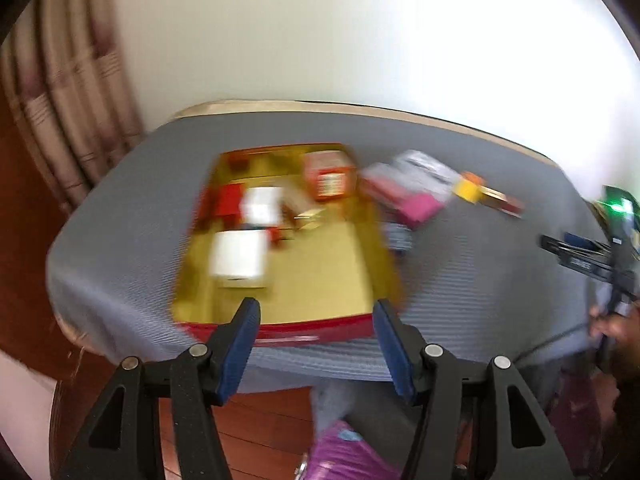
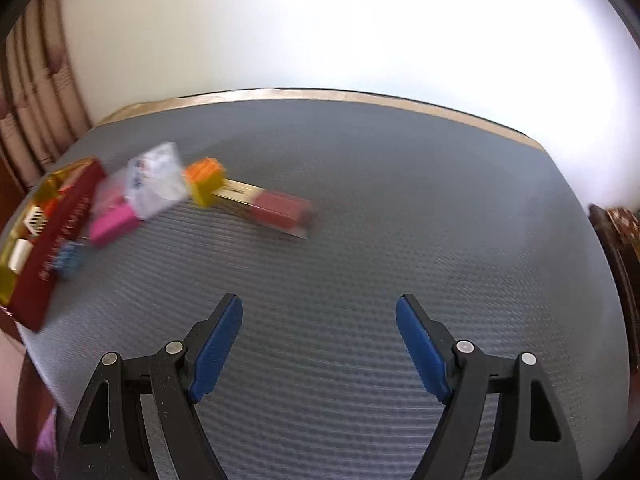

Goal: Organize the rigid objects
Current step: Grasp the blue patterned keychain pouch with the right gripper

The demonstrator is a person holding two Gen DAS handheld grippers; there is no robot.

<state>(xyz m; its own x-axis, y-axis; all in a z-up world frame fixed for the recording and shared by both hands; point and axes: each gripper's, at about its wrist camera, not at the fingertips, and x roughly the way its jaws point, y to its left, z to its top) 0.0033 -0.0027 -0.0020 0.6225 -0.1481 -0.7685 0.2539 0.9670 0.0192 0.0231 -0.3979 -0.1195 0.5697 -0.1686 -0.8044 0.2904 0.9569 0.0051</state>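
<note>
The red tray [image 1: 280, 330] with its gold lining sits toward the table's [image 2: 360, 240] left edge, small boxes blurred inside; just right of it lie a pink box [image 2: 114, 222], a clear pack [image 2: 156, 184], a yellow block [image 2: 206, 184] and a long red box [image 2: 276, 208]. The left gripper [image 1: 316, 308] hangs above the tray's near rim, jaws apart and empty; the right gripper [image 2: 319, 308], over bare cloth near the front edge, is likewise spread with nothing between.

1. Table [image 2: 360, 208]: top covered in a grey ribbed cloth, with a pale beige edge showing along the far side.
2. Curtain [image 1: 68, 120]: beige and brown, hanging in folds at the left, behind the table.
3. Wall [image 1: 340, 32]: plain white, behind the table.
4. Floor [image 1: 264, 420]: reddish-brown wooden boards, seen below the table's near edge.
</note>
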